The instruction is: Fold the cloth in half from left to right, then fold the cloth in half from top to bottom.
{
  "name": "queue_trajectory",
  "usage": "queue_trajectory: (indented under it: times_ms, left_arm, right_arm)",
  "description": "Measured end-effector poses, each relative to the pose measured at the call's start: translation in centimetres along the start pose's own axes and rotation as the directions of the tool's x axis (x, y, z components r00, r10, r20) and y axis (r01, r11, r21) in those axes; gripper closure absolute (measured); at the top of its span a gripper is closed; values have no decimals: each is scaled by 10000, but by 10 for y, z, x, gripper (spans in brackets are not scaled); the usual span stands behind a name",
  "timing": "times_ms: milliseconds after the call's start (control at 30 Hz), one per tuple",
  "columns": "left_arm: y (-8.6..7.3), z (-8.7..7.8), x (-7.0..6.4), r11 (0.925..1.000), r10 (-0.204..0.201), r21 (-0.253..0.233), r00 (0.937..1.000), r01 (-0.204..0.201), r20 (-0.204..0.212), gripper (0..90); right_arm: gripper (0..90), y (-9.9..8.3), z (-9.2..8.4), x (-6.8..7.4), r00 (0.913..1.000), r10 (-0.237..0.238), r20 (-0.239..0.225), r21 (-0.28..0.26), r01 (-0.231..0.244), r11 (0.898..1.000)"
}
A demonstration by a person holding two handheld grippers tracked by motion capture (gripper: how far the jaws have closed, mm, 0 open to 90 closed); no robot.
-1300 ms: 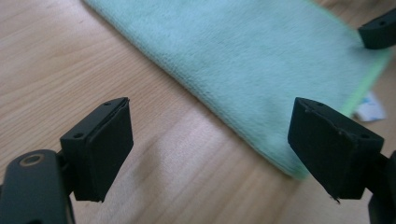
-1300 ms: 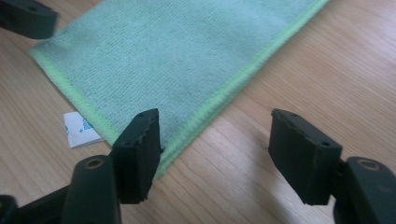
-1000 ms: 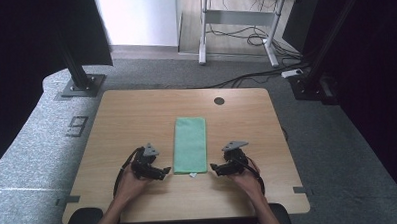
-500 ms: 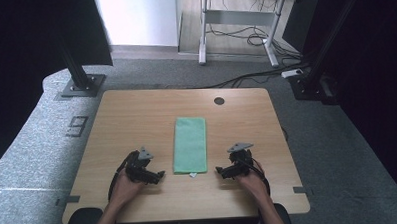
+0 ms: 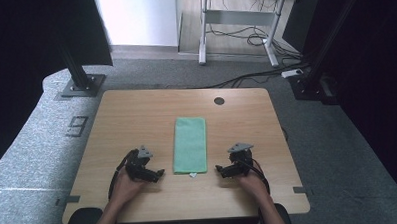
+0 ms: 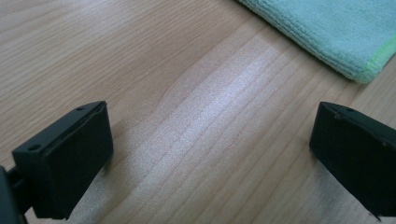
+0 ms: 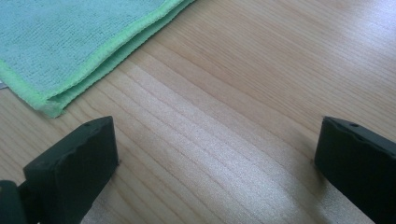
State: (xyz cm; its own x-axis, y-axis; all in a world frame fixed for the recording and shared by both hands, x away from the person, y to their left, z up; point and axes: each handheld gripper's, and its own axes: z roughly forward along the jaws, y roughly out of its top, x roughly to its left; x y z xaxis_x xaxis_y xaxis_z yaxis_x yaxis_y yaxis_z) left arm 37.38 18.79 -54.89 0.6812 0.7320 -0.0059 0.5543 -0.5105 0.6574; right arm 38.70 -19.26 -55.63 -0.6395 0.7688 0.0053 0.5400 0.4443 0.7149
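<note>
A folded green cloth (image 5: pixel 190 145) lies flat in the middle of the wooden table (image 5: pixel 131 114), long side running away from me. My left gripper (image 5: pixel 157 174) rests on the table just left of the cloth's near corner, and my right gripper (image 5: pixel 220 170) just right of it. Both have just been opening and stand open with only bare wood between the jaws. In the left gripper view the left gripper (image 6: pixel 210 123) has the cloth (image 6: pixel 336 28) corner ahead at upper right. In the right gripper view the right gripper (image 7: pixel 217 135) has the cloth (image 7: pixel 70 32) at upper left.
A small white tag (image 5: pixel 192 175) pokes out at the cloth's near edge. A round cable hole (image 5: pixel 219 101) sits near the table's far edge. Black stand bases (image 5: pixel 80 85) and a desk frame (image 5: pixel 236 28) stand on the floor beyond the table.
Both grippers have drawn a little outward from the cloth's near corners, and their jaws stand wider than a second ago. The cloth lies unmoved.
</note>
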Motion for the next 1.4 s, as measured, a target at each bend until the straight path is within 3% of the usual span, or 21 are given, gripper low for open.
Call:
queue_trajectory:
  times_ms: [633,733,1233,1400]
  left_arm:
    - [3,2,1,9999,-117,-20,9999,117,-81,0]
    - [3,3,1,9999,-117,-24,9999,117,-86,0]
    - [4,4,0,9999,-166,-23,9998,166,-115,0]
    - [5,4,0,9999,-171,-23,9998,171,-114,0]
  right_arm:
    - [0,4,2,2,10000,84,25,77,-84,9999]
    - [0,5,3,3,9997,183,-156,82,-182,9998]
    - [0,42,18,30,9992,224,-334,-118,-228,9997]
    - [0,52,34,36,10000,22,-27,198,-21,9998]
